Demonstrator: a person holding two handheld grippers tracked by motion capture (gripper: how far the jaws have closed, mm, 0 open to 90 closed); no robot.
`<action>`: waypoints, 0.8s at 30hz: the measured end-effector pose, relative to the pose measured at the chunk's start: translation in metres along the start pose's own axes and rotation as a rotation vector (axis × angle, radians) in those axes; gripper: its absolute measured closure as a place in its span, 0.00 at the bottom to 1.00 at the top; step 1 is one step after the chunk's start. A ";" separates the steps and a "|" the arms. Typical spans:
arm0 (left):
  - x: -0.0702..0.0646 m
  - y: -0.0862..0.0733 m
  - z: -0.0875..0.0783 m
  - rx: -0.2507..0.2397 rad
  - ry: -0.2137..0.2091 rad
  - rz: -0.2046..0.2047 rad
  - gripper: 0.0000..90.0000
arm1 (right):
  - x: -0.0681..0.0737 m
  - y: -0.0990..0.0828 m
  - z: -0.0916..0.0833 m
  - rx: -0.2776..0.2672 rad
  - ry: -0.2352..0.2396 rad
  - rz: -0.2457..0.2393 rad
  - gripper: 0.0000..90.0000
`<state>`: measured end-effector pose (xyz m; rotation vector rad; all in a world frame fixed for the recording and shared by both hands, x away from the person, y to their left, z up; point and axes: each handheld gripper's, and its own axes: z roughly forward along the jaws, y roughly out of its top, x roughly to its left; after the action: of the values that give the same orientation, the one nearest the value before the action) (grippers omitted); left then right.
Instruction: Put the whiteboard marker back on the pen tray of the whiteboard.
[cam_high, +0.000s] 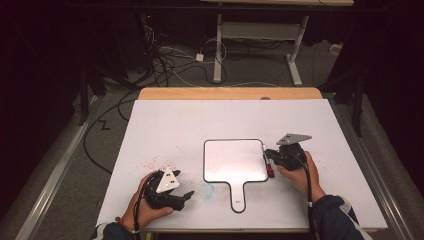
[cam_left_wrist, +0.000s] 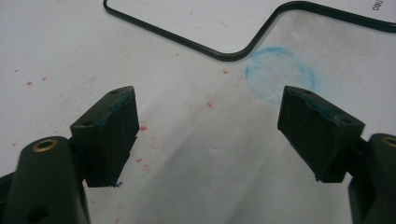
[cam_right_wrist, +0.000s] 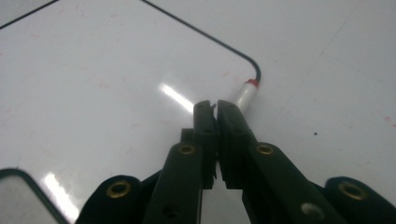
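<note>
That marker (cam_right_wrist: 246, 94) looks light and slick; right gripper (cam_right_wrist: 215, 106) is pinched shut around its middle, left gripper (cam_left_wrist: 210, 135) gapes empty.

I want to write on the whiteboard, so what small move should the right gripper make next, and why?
Probably lift the right gripper slightly: its fingers are shut over the red-capped marker at the edge of the whiteboard, and the grip is unclear.

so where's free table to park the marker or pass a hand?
Free: the far strip of the white table beyond the whiteboard, and the near right part beside its handle. Crowded: the board's right edge, where the right gripper sits shut over the red marker, and the near left corner under the open left gripper.
</note>
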<state>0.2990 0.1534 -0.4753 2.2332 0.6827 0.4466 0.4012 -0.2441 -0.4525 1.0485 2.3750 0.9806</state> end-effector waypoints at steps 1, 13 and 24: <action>0.000 0.000 0.000 0.001 -0.001 0.000 0.22 | 0.001 -0.001 0.000 0.007 0.006 -0.007 0.98; 0.000 0.000 0.000 0.000 0.000 -0.001 0.22 | -0.001 -0.004 0.001 0.015 -0.003 0.009 1.00; 0.001 0.001 0.000 -0.007 0.012 -0.002 0.22 | 0.002 -0.003 -0.040 -0.189 -0.033 -0.053 0.80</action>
<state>0.3000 0.1539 -0.4744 2.2248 0.6886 0.4608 0.3755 -0.2626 -0.4270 0.9202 2.2214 1.1332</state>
